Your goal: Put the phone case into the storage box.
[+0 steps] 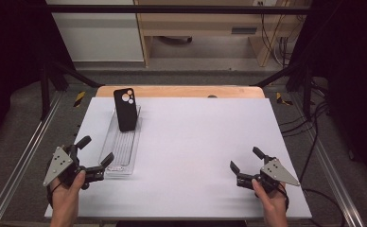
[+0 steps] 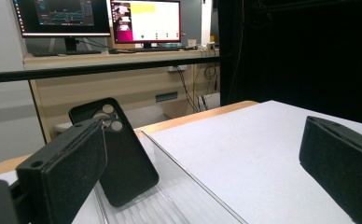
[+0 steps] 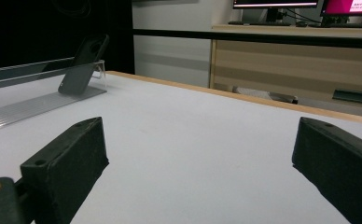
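The phone case (image 1: 124, 109) looks like matt black plastic or rubber with hardly any shine, and it's leaning in a clear plastic tray (image 1: 120, 149) whose ribbed floor catches the light a bit. The table (image 1: 196, 156) is covered in a smooth, matt pale sheet, with a strip of bare light wood (image 1: 181, 91) showing along the far edge. Both the left gripper (image 1: 94, 151) and right gripper (image 1: 246, 158) have dull black jaws with a grainy, foam-like face, plus a flat grey plate on top that looks like metal.
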Demonstrator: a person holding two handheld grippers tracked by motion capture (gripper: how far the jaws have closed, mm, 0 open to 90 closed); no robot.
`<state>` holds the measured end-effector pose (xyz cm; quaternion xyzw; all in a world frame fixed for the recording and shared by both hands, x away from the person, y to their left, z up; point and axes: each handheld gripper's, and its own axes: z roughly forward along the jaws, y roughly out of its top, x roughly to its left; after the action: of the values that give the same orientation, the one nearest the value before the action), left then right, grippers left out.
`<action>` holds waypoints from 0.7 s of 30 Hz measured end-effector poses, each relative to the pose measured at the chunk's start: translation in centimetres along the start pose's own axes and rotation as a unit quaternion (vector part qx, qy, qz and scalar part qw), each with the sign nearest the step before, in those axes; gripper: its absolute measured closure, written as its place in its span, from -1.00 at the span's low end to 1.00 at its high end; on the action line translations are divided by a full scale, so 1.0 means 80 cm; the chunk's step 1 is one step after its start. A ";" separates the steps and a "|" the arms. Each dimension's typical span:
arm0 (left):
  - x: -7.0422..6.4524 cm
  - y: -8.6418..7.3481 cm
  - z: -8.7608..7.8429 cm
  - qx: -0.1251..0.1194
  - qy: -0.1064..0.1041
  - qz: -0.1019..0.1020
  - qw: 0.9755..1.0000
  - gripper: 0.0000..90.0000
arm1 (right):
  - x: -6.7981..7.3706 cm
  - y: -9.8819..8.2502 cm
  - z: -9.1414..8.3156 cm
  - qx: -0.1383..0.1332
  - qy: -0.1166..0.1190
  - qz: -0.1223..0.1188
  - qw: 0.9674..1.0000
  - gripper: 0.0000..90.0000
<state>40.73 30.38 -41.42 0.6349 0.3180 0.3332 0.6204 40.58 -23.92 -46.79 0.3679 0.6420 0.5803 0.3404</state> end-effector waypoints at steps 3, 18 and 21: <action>0.000 -0.003 0.001 0.002 0.000 0.000 1.000 -0.99 | 0.000 0.000 0.000 -0.001 -0.001 0.000 1.000 -0.92; -0.004 -0.016 0.001 0.008 -0.002 0.001 1.000 -0.99 | -0.001 0.001 -0.001 -0.002 -0.001 0.001 1.000 -0.92; -0.005 -0.018 0.001 0.010 0.002 0.001 1.000 -0.99 | -0.001 0.001 -0.001 -0.001 -0.001 0.001 1.000 -0.92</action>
<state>40.56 30.09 -42.89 0.6407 0.3221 0.3320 0.6129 40.54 -24.05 -46.73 0.3687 0.6403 0.5813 0.3408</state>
